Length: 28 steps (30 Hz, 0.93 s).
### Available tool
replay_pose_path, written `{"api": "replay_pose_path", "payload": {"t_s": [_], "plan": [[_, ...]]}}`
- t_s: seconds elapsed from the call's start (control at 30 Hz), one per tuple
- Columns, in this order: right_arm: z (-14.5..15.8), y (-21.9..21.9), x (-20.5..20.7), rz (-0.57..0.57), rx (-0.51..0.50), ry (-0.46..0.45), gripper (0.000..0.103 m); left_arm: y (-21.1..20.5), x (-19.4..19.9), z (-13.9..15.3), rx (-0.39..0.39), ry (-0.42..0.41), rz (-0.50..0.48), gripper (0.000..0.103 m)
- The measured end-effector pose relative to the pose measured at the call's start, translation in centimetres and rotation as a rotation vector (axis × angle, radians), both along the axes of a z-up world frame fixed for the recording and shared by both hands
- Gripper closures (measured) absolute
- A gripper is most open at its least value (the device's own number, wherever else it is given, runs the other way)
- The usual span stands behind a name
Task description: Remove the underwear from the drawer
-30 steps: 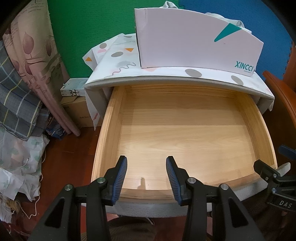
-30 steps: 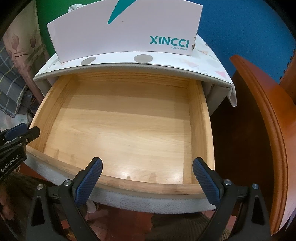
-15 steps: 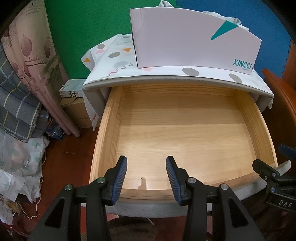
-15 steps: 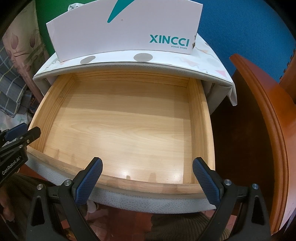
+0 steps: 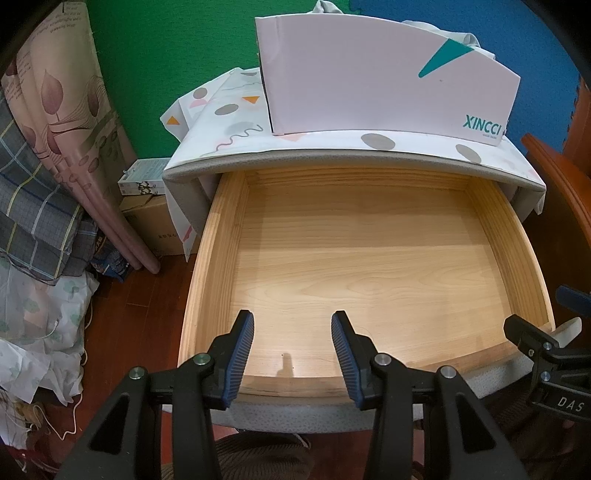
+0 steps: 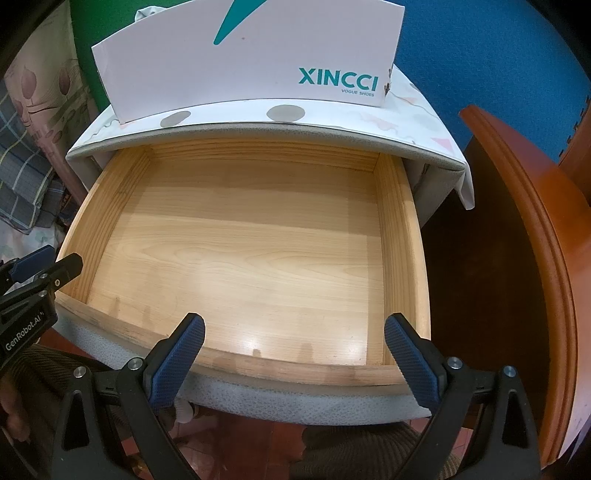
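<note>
Left wrist view: drawer pulled fully open under the cloth-covered top of the nightstand, wooden floor of it bare from front edge to back wall, no underwear visible anywhere inside. Left gripper hovers over the drawer's front edge near its left corner, jaws moderately apart, nothing between them. White shoe box stands on the top near the back edge, with some grey-white fabric poking up behind it; cannot tell if that is the underwear. Tip of the other gripper shows at the drawer's front right corner. Piles of bedding on the floor to the left. Right wrist view: same drawer, same bare interior, all four corners visible and nothing in them. Right gripper sits over the front edge toward the right corner, jaws wide apart, holding nothing. Shoe box on the top, a scrap of fabric above its left end. Judgement: drawer looks emptied, so the take-out seems done or nearly so; underwear's present spot not confirmed, neither gripper carries it.
</note>
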State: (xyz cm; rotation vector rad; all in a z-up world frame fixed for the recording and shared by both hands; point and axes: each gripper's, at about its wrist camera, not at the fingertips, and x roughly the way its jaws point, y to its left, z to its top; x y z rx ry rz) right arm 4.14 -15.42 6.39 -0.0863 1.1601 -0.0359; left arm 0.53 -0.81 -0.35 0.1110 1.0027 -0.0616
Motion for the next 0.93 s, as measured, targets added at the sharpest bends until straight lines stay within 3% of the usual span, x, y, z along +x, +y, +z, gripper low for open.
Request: {"api": "replay_pose_path", "payload": {"t_s": [0.93], "plan": [[0.11, 0.25, -0.06, 0.0, -0.009, -0.003, 0.006, -0.08, -0.35, 0.23, 0.013, -0.02, -0.016, 0.058]]}}
